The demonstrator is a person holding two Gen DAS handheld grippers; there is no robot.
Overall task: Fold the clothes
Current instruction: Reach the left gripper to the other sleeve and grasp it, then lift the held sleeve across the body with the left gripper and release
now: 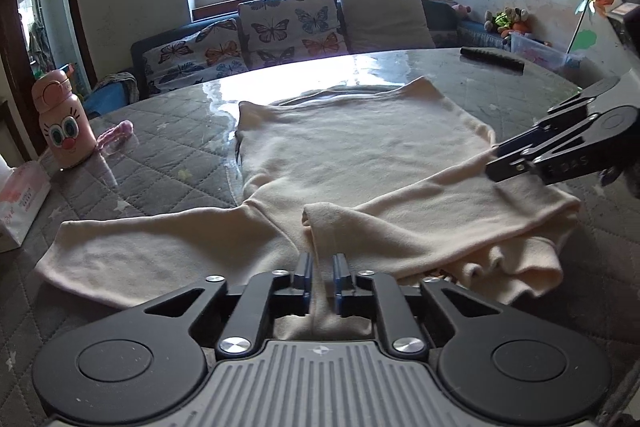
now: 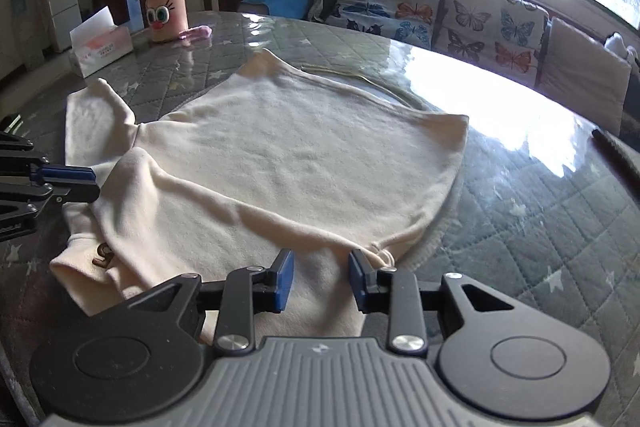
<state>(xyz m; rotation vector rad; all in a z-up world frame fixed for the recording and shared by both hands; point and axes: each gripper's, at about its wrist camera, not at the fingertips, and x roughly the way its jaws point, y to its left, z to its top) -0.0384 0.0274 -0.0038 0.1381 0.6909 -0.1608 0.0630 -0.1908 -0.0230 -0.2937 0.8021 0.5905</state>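
A cream long-sleeved garment lies spread on the round table, also seen in the right wrist view. One sleeve is folded across its near part; the other stretches out to the left. My left gripper sits at the near edge, its blue pads close together with a ridge of the fabric pinched between them. It enters the right wrist view at the left edge. My right gripper has its pads apart, with the garment's edge lying loose between them. It reaches in from the right.
The table has a quilted grey cover under glossy plastic. A pink cartoon bottle with a pink strap and a tissue box stand at its far side. A black stick-like object lies near the edge. A sofa with butterfly cushions stands behind.
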